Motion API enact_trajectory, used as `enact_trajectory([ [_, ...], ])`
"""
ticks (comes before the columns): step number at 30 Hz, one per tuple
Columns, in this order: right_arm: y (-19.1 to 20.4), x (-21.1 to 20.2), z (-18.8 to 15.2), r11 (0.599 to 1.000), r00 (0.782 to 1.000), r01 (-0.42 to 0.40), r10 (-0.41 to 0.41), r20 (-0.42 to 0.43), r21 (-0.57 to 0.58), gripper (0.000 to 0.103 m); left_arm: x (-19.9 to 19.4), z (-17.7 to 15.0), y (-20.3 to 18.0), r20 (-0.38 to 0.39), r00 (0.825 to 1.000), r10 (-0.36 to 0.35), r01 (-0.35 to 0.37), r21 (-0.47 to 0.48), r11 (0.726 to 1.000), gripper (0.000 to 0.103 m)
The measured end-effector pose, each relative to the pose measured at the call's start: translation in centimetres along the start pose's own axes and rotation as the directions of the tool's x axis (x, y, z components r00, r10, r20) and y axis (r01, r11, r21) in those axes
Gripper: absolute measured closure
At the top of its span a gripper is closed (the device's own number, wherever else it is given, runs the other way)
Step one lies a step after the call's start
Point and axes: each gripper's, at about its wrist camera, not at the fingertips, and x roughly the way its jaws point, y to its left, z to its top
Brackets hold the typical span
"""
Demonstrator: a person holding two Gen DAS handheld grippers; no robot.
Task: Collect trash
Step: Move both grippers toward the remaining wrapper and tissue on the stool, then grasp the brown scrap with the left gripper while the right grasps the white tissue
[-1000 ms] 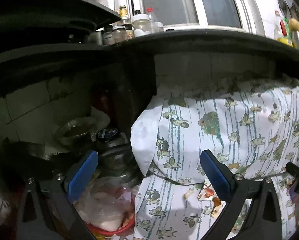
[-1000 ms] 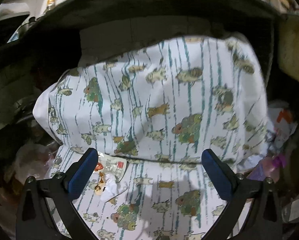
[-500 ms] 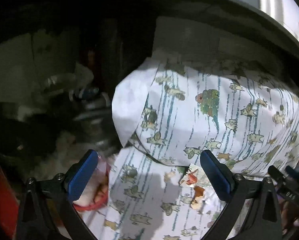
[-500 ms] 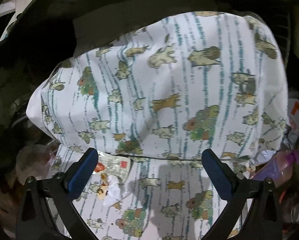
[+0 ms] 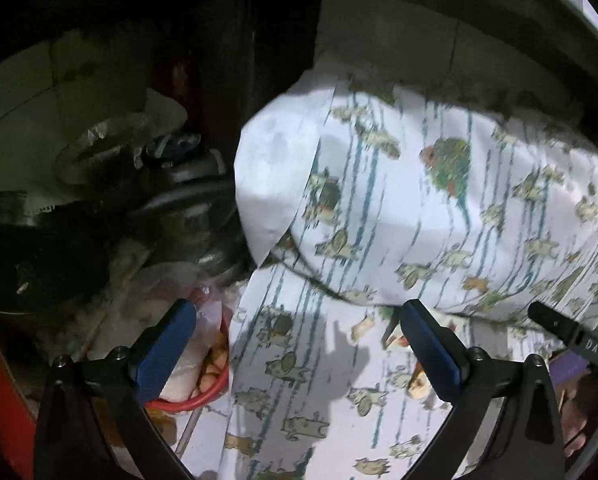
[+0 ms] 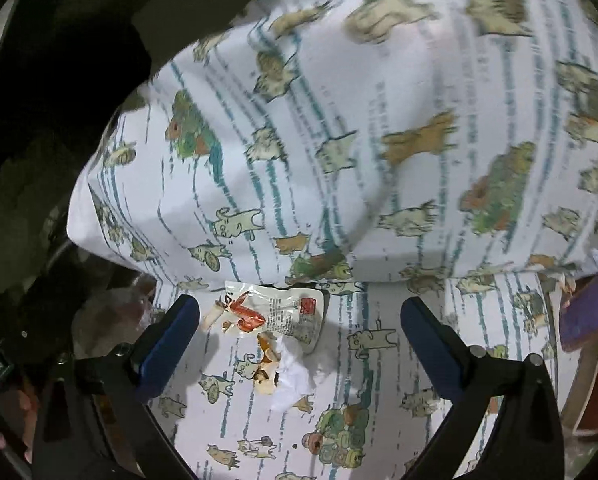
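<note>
A pile of trash lies on a white cartoon-print cloth (image 6: 379,160): a clear snack wrapper with red print (image 6: 277,314), a crumpled white tissue (image 6: 293,376) and food scraps (image 6: 265,376). My right gripper (image 6: 299,344) is open and empty, its blue fingers either side of the pile and above it. My left gripper (image 5: 297,344) is open and empty over the cloth's (image 5: 419,208) left part; the scraps (image 5: 417,380) show just behind its right finger.
The cloth drapes over a bulky shape under a dark counter. Left of it stand dark metal pots (image 5: 187,200) and a red-rimmed bowl with a plastic bag (image 5: 195,368). A purple object (image 6: 591,308) lies at the right.
Both grippers have moved down and closer to the cloth. The trash pile now sits larger between the right gripper's fingers. The counter top and jars have left the left view.
</note>
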Motion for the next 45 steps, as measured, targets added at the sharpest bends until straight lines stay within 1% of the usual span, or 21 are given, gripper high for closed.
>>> enact_trajectory([
  [2, 0.2, 1.4, 0.0, 1.000, 0.999, -0.026, 0.026, -0.047, 0.006, 0.003, 0.8, -0.3, 0.1, -0.036, 0.999, 0.001, -0.001, 0.002, 1.000, 0.000],
  [4, 0.5, 3.4, -0.1, 0.998, 0.989, -0.065, 0.067, -0.132, 0.018, 0.003, 1.4, -0.5, -0.1, -0.066, 0.998, 0.008, -0.007, 0.016, 1.000, 0.000],
  [5, 0.7, 4.9, -0.5, 0.997, 0.975, -0.071, 0.073, -0.209, 0.018, 0.003, 1.6, -0.6, -0.4, -0.077, 0.997, 0.014, -0.011, 0.029, 1.000, 0.000],
  [7, 1.1, 7.1, -1.5, 0.998, 0.954, -0.064, 0.066, -0.291, 0.018, 0.004, 1.8, -0.7, -0.9, -0.078, 0.997, 0.015, -0.012, 0.050, 0.999, 0.000],
  [12, 2.4, 11.0, -4.1, 0.997, 0.918, 0.029, -0.056, -0.393, -0.076, 0.013, 2.6, -0.8, -2.4, -0.070, 0.996, 0.061, -0.051, 0.141, 0.989, 0.000],
  [14, 2.5, 11.8, -5.0, 0.990, 0.895, 0.090, -0.129, -0.427, -0.109, 0.019, 2.8, -0.9, -2.7, -0.068, 0.995, 0.068, -0.056, 0.156, 0.986, 0.000],
  [16, 2.2, 12.0, -5.5, 0.989, 0.884, 0.111, -0.145, -0.445, -0.100, 0.025, 2.9, -0.9, -2.8, -0.070, 0.996, 0.052, -0.041, 0.148, 0.988, 0.000],
  [17, 2.1, 12.1, -5.8, 0.991, 0.883, 0.098, -0.126, -0.451, -0.085, 0.036, 3.0, -0.9, -2.9, -0.075, 0.996, 0.042, -0.031, 0.141, 0.990, 0.000],
  [18, 1.9, 12.2, -6.0, 0.994, 0.882, 0.077, -0.103, -0.461, -0.073, 0.058, 3.2, -0.8, -2.9, -0.086, 0.996, 0.027, -0.016, 0.129, 0.992, 0.000],
  [19, 1.7, 12.4, -6.2, 0.995, 0.875, 0.067, -0.092, -0.475, -0.069, 0.087, 3.4, -0.8, -3.0, -0.096, 0.995, 0.019, -0.007, 0.120, 0.993, 0.000],
  [20, 1.4, 12.4, -6.4, 0.996, 0.868, 0.066, -0.088, -0.489, -0.061, 0.091, 3.7, -0.8, -3.1, -0.106, 0.994, 0.012, 0.000, 0.110, 0.994, 0.000],
  [23, 0.6, 11.1, -5.9, 0.998, 0.876, 0.058, -0.067, -0.478, -0.034, 0.092, 4.5, -0.8, -3.9, -0.146, 0.989, -0.026, 0.039, 0.086, 0.996, 0.000],
  [26, -0.1, 8.1, -4.3, 0.999, 0.905, 0.045, -0.051, -0.421, -0.023, 0.092, 5.3, -1.0, -5.2, -0.174, 0.982, -0.072, 0.086, 0.077, 0.993, 0.000],
  [28, -0.6, 6.7, -3.6, 0.997, 0.914, 0.065, -0.076, -0.399, -0.041, 0.092, 6.0, -1.2, -6.4, -0.195, 0.976, -0.101, 0.115, 0.061, 0.991, 0.000],
  [29, -1.1, 6.2, -3.4, 0.995, 0.912, 0.087, -0.101, -0.398, -0.053, 0.092, 6.4, -1.3, -6.9, -0.208, 0.971, -0.122, 0.134, 0.048, 0.990, 0.000],
  [31, -2.7, 6.3, -3.6, 0.992, 0.889, 0.113, -0.127, -0.440, -0.058, 0.092, 7.3, -1.6, -8.2, -0.233, 0.961, -0.151, 0.166, 0.046, 0.985, 0.006],
  [34, -6.4, 7.0, -4.2, 0.989, 0.855, 0.142, -0.108, -0.507, 0.028, 0.092, 8.7, -2.3, -10.6, -0.267, 0.953, -0.141, 0.174, 0.103, 0.979, 0.013],
  [36, -8.1, 7.5, -4.1, 0.986, 0.842, 0.157, -0.103, -0.529, 0.058, 0.092, 9.6, -2.8, -12.2, -0.312, 0.933, -0.181, 0.231, 0.129, 0.964, 0.014],
  [40, -10.3, 6.6, -4.4, 0.986, 0.839, 0.132, -0.056, -0.542, 0.102, 0.092, 11.5, -3.5, -14.4, -0.371, 0.912, -0.176, 0.248, 0.154, 0.957, 0.024],
  [42, -10.9, 5.8, -4.2, 0.987, 0.846, 0.128, -0.059, -0.530, 0.094, 0.092, 12.9, -4.1, -14.9, -0.413, 0.897, -0.158, 0.234, 0.140, 0.962, 0.030],
  [45, -11.2, 4.8, -3.6, 0.988, 0.856, 0.137, -0.084, -0.510, 0.068, 0.092, 14.4, -5.1, -14.8, -0.454, 0.876, -0.164, 0.237, 0.108, 0.966, 0.033],
])
